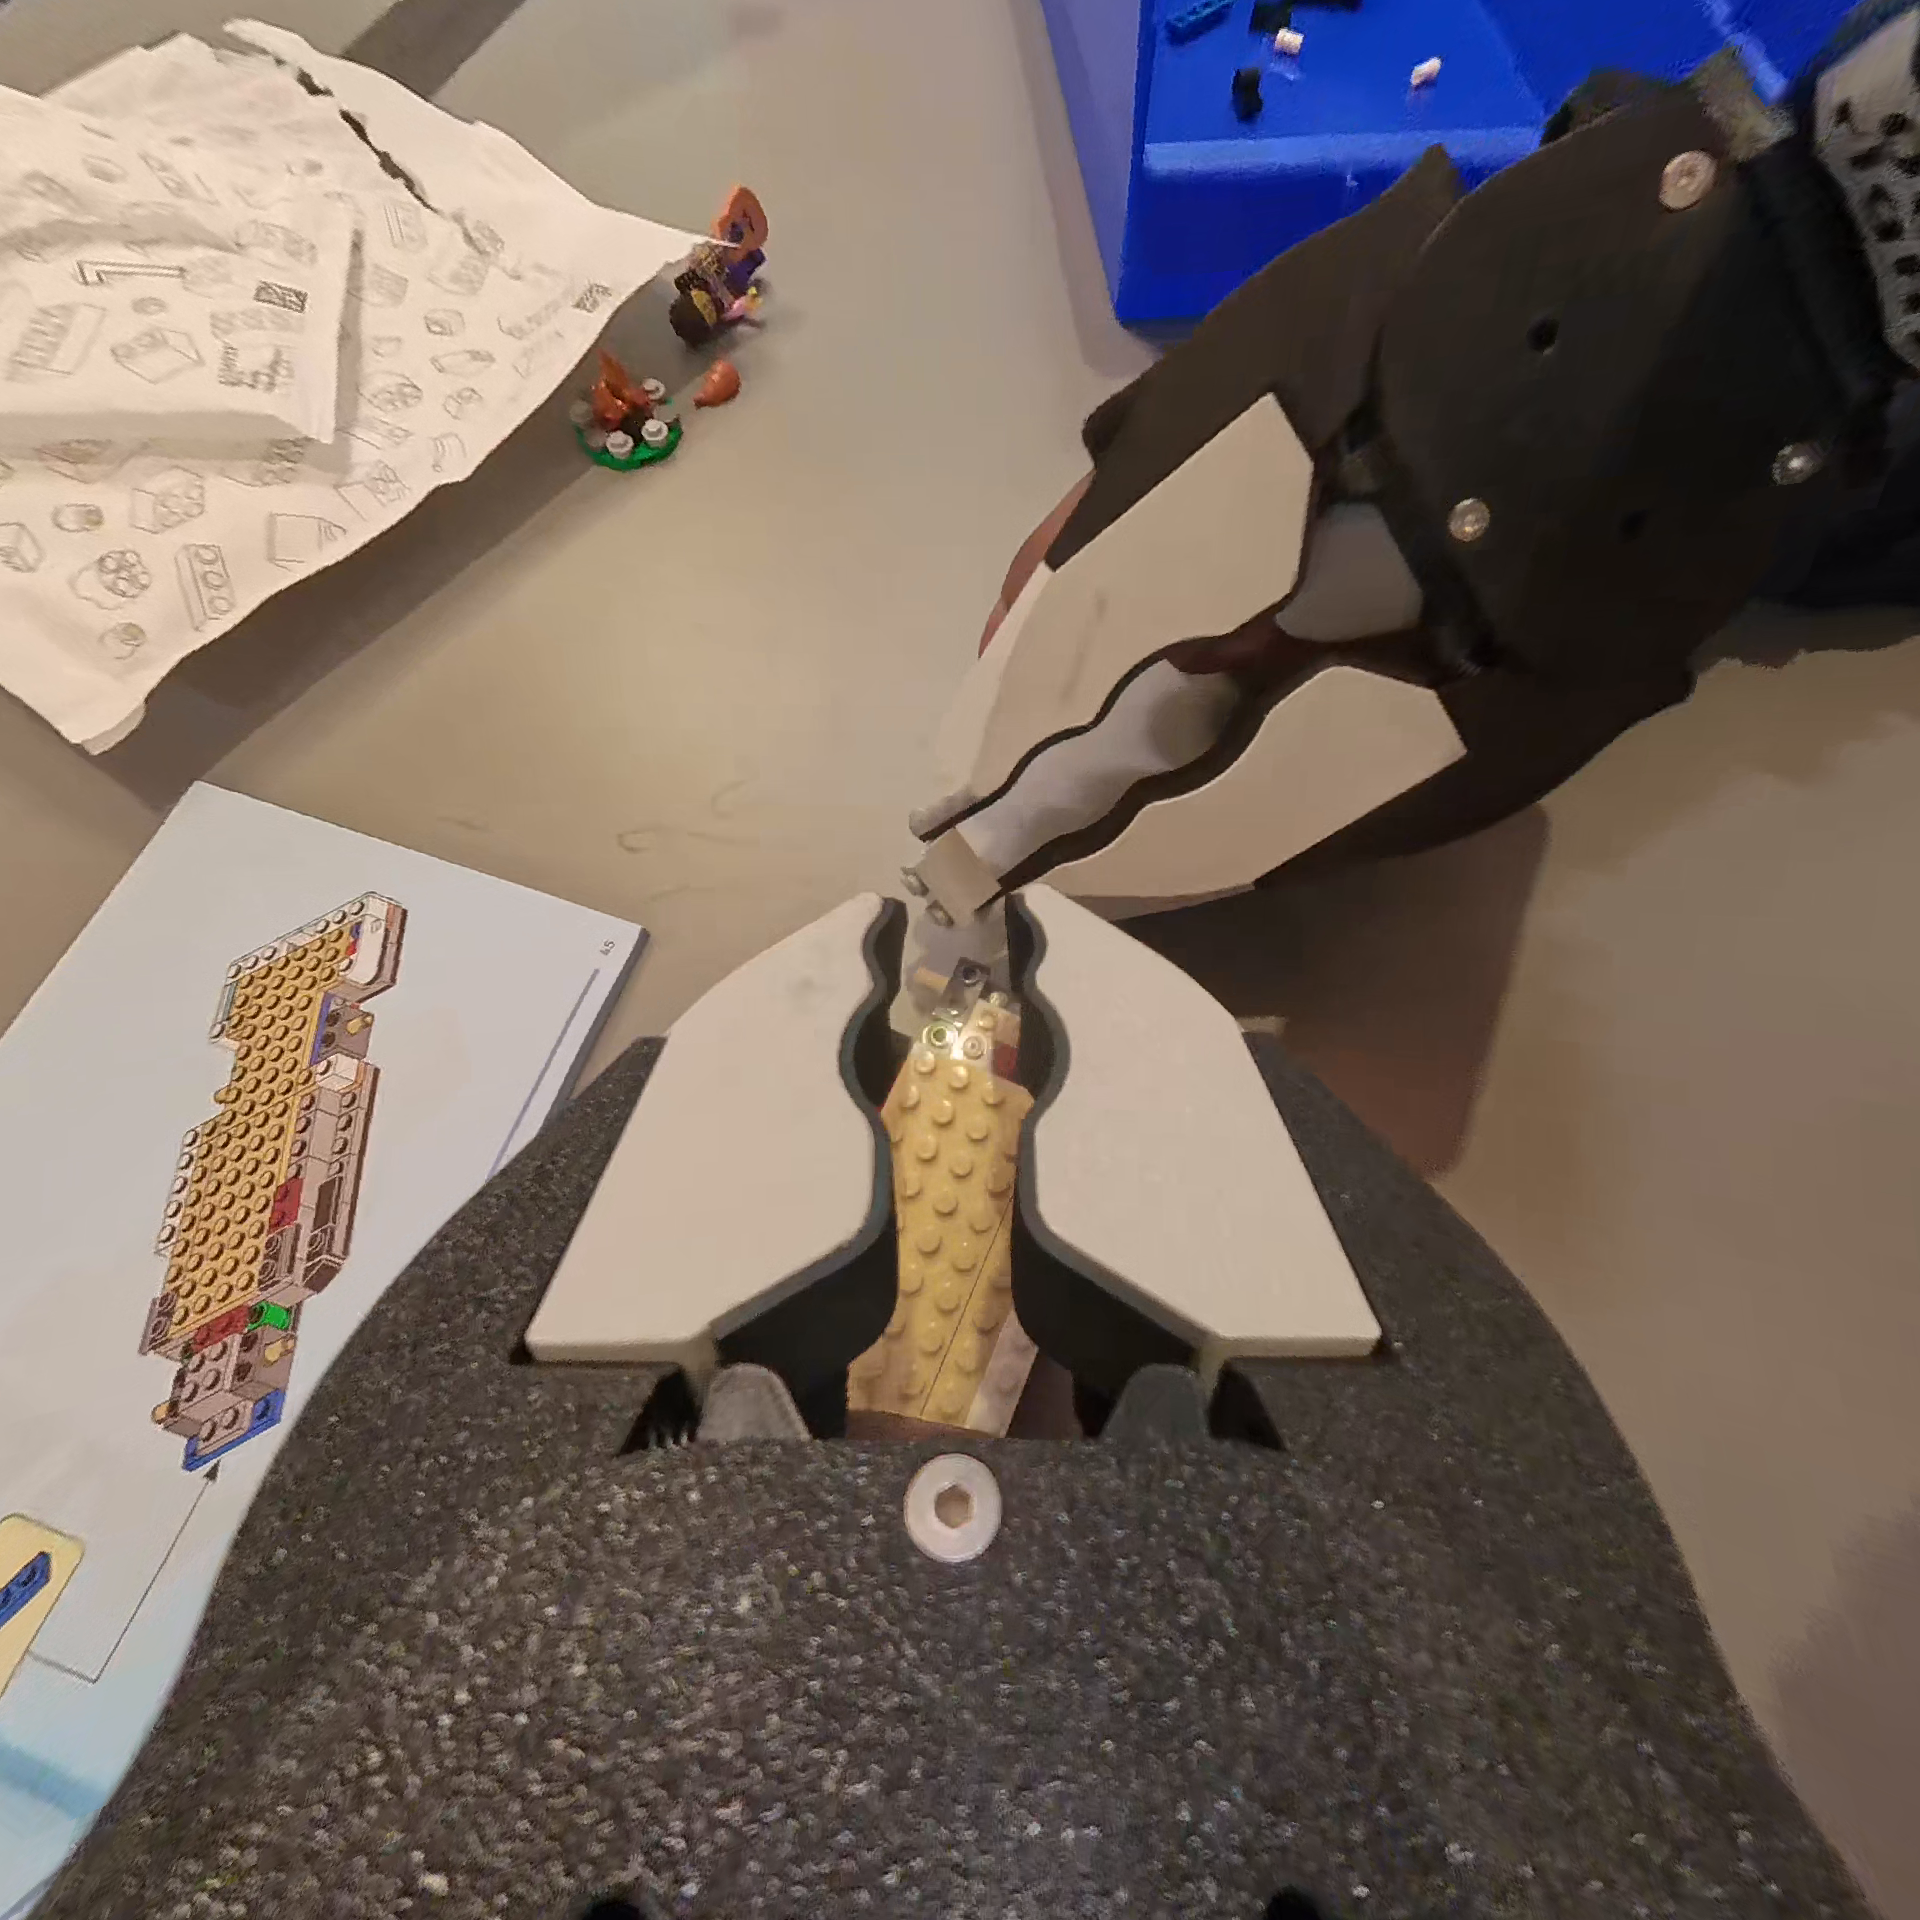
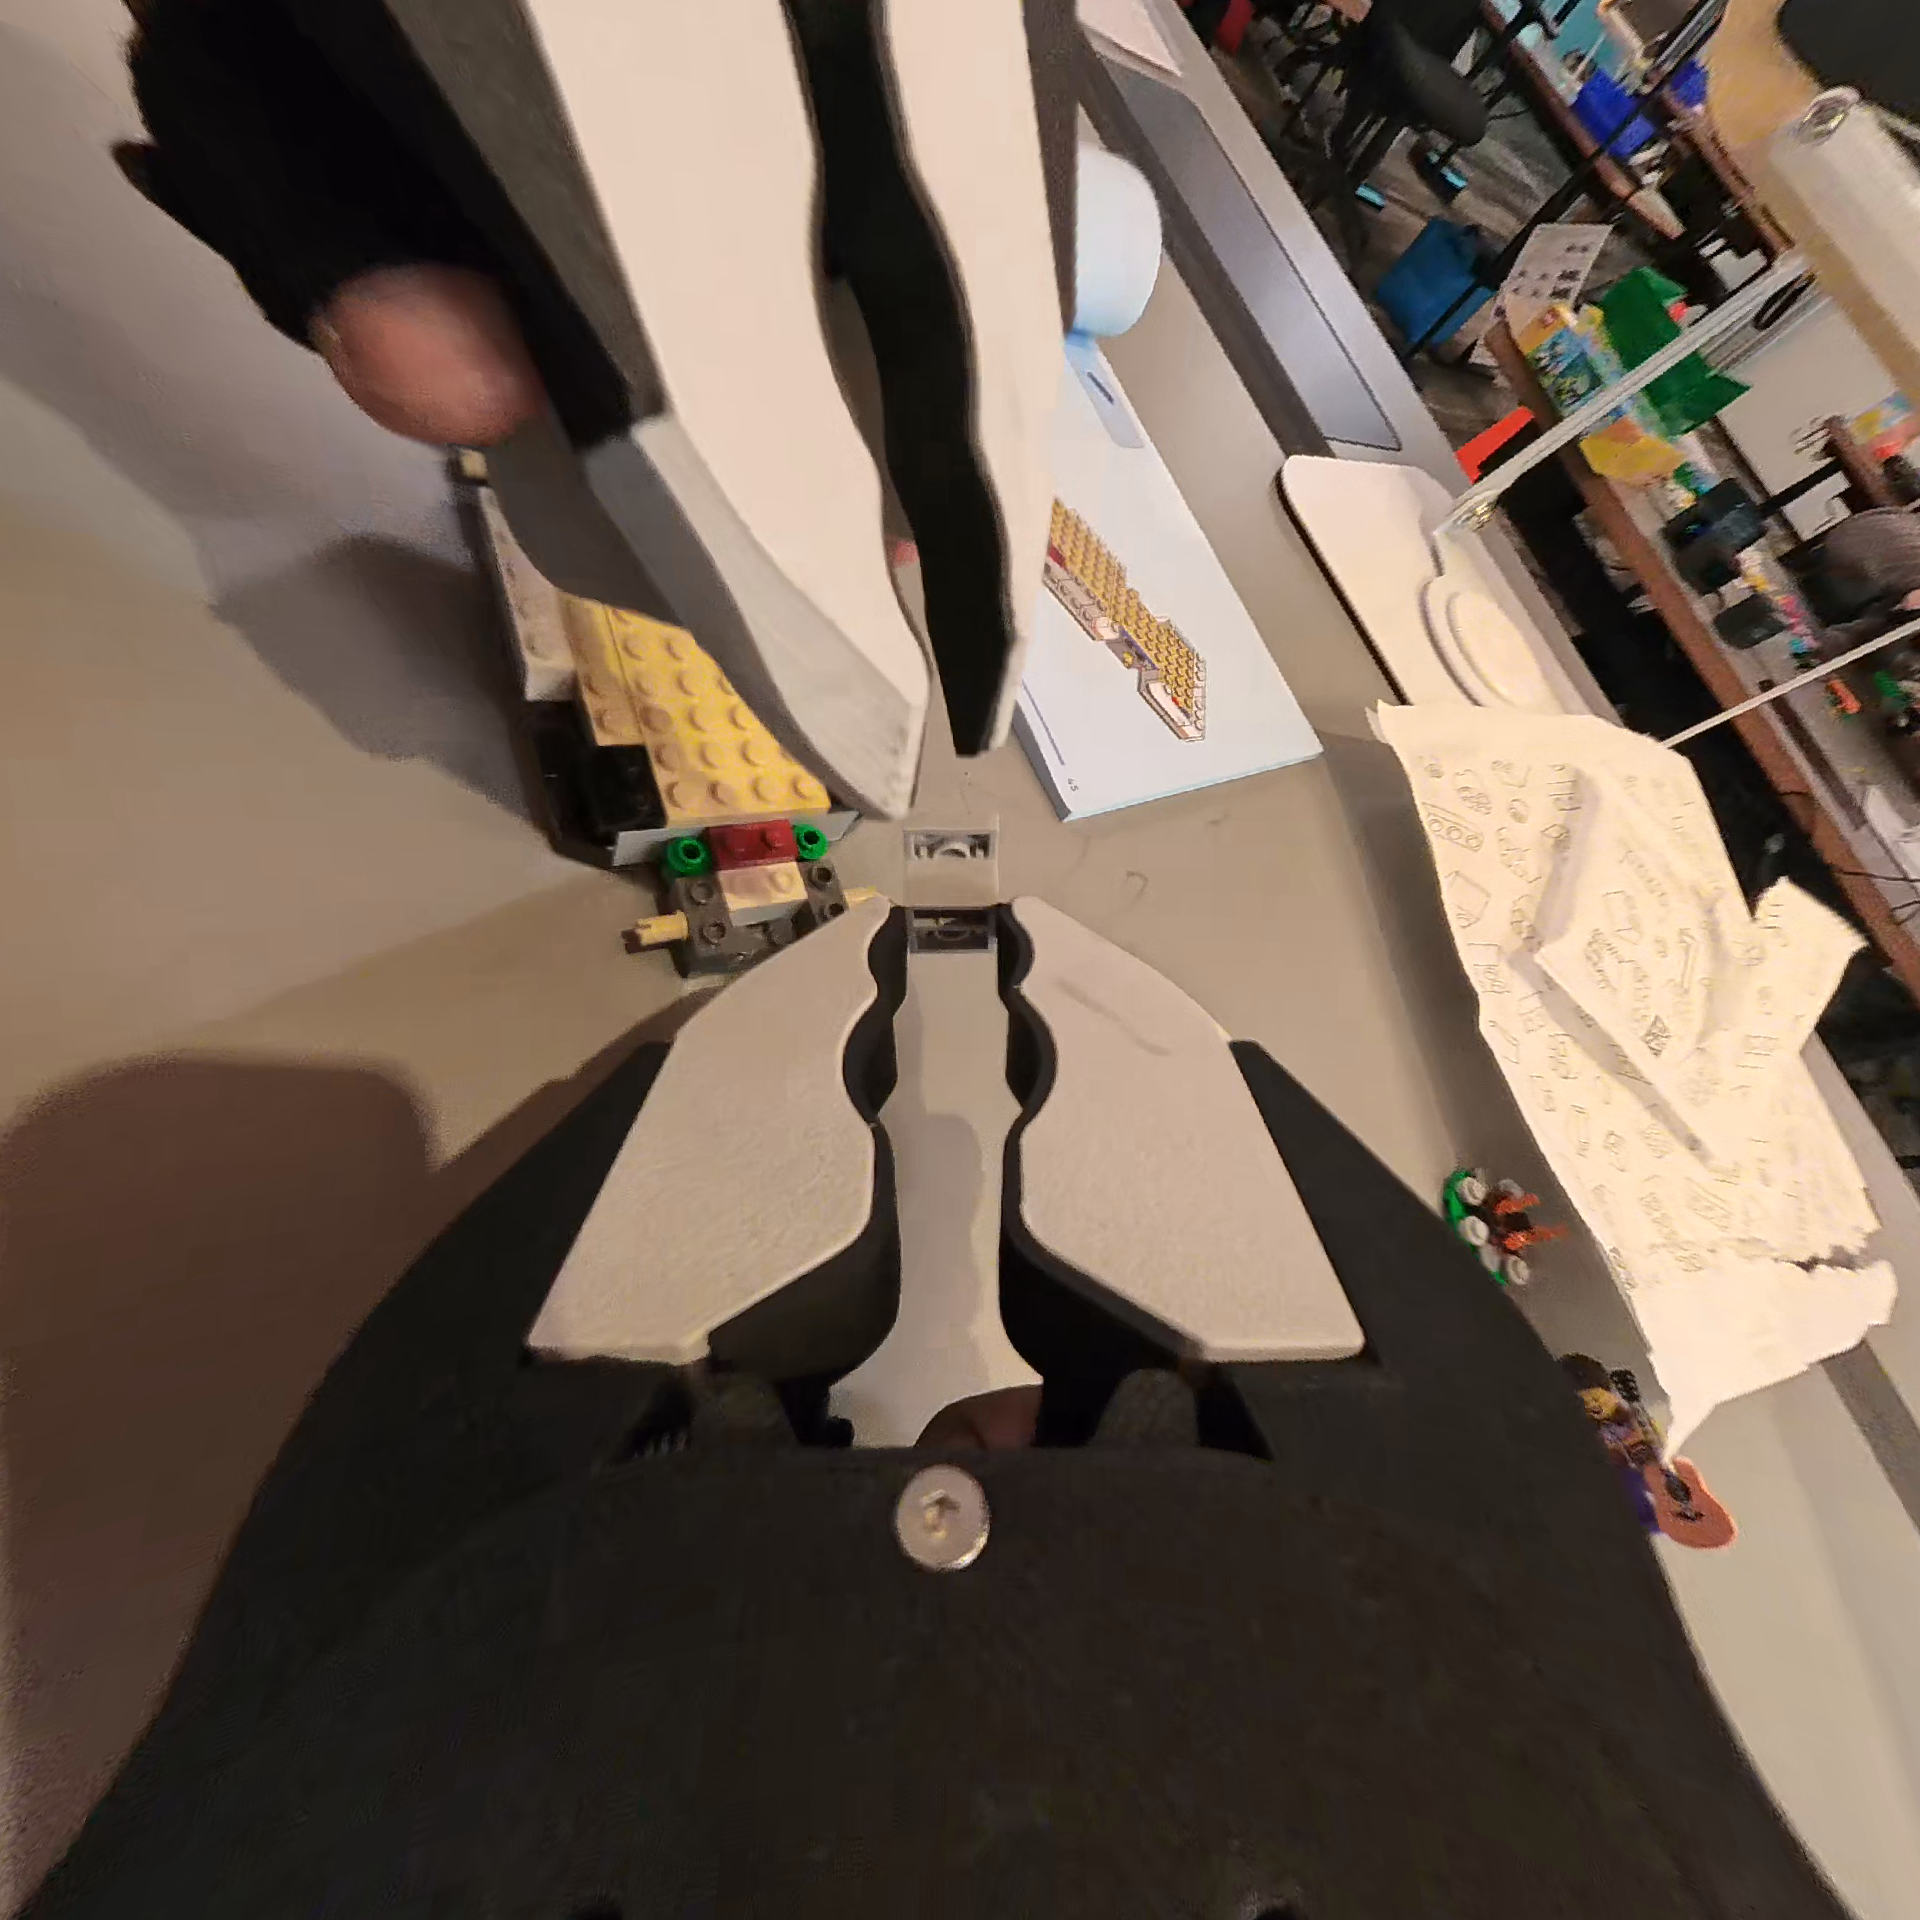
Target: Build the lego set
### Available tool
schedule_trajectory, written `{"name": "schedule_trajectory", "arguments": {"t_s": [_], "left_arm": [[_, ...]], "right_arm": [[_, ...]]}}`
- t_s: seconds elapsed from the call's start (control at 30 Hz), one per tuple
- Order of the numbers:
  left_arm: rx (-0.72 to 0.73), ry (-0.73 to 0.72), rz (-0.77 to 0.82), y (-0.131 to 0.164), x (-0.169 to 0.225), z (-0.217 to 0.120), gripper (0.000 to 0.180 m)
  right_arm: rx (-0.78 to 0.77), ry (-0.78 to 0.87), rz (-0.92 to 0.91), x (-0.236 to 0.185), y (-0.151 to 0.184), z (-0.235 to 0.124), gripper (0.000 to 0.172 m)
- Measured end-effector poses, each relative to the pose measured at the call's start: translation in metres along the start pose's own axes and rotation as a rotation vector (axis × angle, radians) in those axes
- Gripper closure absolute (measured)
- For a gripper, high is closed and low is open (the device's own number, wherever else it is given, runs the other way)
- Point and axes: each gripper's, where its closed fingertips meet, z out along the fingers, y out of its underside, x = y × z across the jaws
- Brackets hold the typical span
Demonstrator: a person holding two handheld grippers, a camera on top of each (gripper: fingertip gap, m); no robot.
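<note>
Tan studded plates top a brick build [image 1: 951, 1174] that shows in the slot between the left gripper's [image 1: 954, 914] smooth, wavy-edged pale fingers, low in the centre of the left wrist view. In the right wrist view this build [image 2: 675, 727] lies on the matte grey-beige table [image 2: 260, 831] at centre left. It has a dark red piece, two green round studs and a dark grey end block with a tan pin. One left finger crosses in front of it; the two fingers stand apart, with bare table showing between their tips, so that tool is released.

The right gripper [image 2: 951, 914] is clenched on a small light grey brick [image 2: 949, 868], whose hollow underside faces its camera at frame centre. Both tips press its sides, just beside the build's end.

A pale blue instruction booklet [image 1: 312, 1039] lies at lower left of the left wrist view, printed with a drawing of the build and a small page number. Crumpled white paper [image 1: 208, 364], torn along one edge and covered with outline drawings of bricks, fills the upper left. Beside it stand a minifigure [image 1: 722, 275], a small campfire model on a green round plate [image 1: 627, 416] and a loose orange piece [image 1: 719, 382]. A glossy blue bin [image 1: 1299, 156] holding scattered small parts sits at the top right.
</note>
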Motion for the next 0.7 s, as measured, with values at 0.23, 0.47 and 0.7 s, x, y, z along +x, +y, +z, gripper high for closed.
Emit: {"name": "schedule_trajectory", "arguments": {"t_s": [0.23,0.47,0.7], "left_arm": [[-0.051,-0.065,0.080,0.004,0.000,0.012,0.174],[-0.033,-0.098,0.280,0.011,-0.008,0.004,0.175],[0.062,-0.078,0.538,0.010,0.004,-0.004,0.175]], "right_arm": [[0.027,0.068,-0.080,0.002,-0.003,-0.007,0.156],[0.050,-0.029,-0.059,-0.006,-0.003,-0.009,0.142],[0.139,-0.201,0.024,-0.014,-0.006,-0.017,0.134]]}}
